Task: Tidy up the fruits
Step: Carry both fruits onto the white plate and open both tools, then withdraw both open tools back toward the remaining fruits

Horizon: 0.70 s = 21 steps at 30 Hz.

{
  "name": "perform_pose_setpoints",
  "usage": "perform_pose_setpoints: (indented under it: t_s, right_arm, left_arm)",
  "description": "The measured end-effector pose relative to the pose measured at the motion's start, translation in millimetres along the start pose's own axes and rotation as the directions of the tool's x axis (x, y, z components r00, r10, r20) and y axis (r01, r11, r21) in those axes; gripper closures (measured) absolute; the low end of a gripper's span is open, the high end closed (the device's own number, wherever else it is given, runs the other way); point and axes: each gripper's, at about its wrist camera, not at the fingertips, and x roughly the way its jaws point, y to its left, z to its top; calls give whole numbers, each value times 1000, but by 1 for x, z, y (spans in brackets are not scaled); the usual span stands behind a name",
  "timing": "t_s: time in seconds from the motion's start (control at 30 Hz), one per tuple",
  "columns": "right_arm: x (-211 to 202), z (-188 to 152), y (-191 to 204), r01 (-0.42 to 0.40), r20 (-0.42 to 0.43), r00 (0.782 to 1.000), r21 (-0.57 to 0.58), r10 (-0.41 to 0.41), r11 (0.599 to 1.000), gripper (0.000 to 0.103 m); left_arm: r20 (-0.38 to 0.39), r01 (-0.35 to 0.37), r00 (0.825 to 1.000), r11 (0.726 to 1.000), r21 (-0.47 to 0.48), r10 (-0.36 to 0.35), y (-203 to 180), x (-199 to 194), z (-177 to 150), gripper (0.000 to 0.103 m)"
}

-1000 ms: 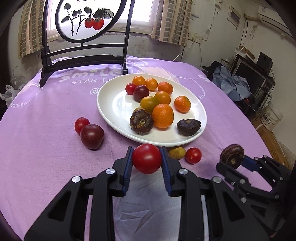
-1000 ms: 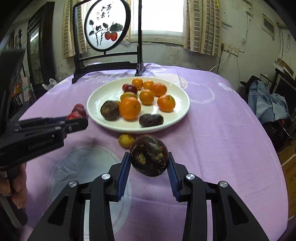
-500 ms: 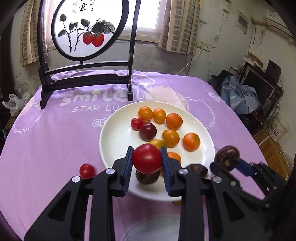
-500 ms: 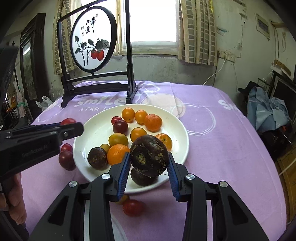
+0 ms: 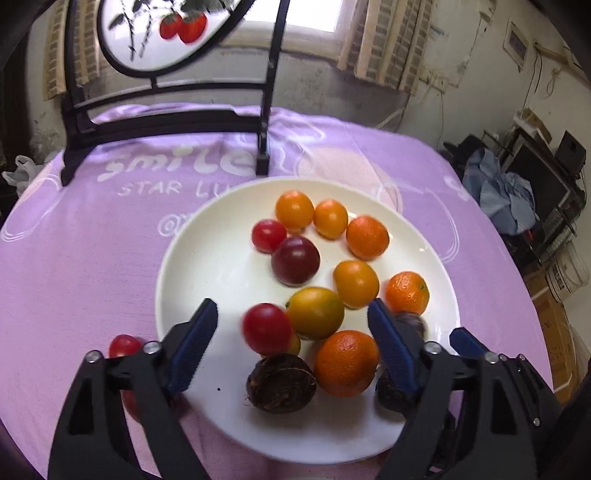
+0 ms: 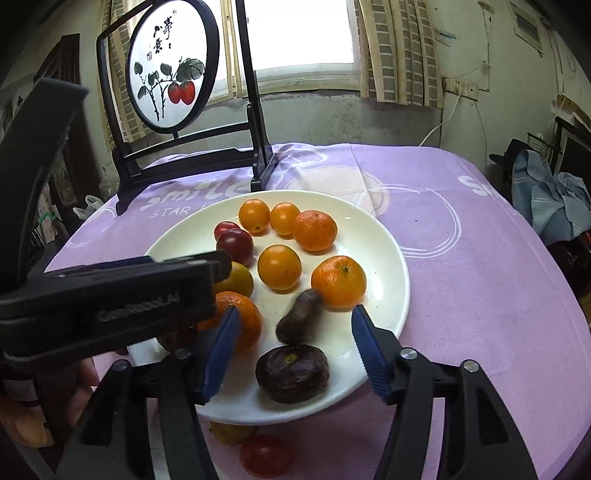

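On the white plate (image 5: 192, 280), a blurred red tomato (image 5: 266, 328).

My left gripper (image 5: 291, 336) and right gripper (image 6: 293, 345) point downward, side by side, their fingers just spread apart, gripping nothing.

Bright curtained window (image 6: 303, 33) in a stained wall (image 6: 332, 118), painted round screen (image 6: 170, 66) on purple-clothed table (image 6: 480, 258)
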Motion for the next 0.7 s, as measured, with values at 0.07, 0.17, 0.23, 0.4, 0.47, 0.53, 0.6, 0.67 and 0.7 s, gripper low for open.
perform_pose_setpoints:
  t_s: [0.07,0.17,0.23,0.4,0.47,0.53,0.6,0.67,0.7]
  right_arm:
    - [-6,-1,-3,-2,13,1000,9,2,1000,39]
    - [-14,-4,-9,-3,14,1000,26,3,1000,39]
    - [-21,-6,-9,0,18,1000,15,0,1000,39]
    - [-40,-13,0,-10,39,999,-21,11,1000,38]
    - [-48,-21,7,5,48,999,-41,-3,999,38]
    - [-53,-29,14,11,43,999,-60,-8,998,38]
    - [-58,-39,20,2,23,1000,-68,0,998,38]
    - [-62,-48,24,-2,10,1000,-79,3,997,38]
    - [-64,-52,26,-2,4,1000,-86,3,996,38]
  left_arm:
    - [24,2,1000,1000,20,-2,2,-13,-3,21]
    - [61,-42,997,999,23,40,12,-33,-13,12]
    - [88,-68,994,998,16,66,24,-47,-23,8]
    - [107,-123,986,992,-36,126,63,-69,-55,8]
    - [86,-131,987,990,-57,136,76,-70,-67,8]
    - [69,-126,989,990,-70,131,85,-70,-75,8]
    - [67,-127,989,989,-75,132,90,-70,-81,8]
    - [70,-136,988,989,-56,139,90,-70,-86,8]
    - [71,-144,987,989,-32,146,88,-71,-88,8]
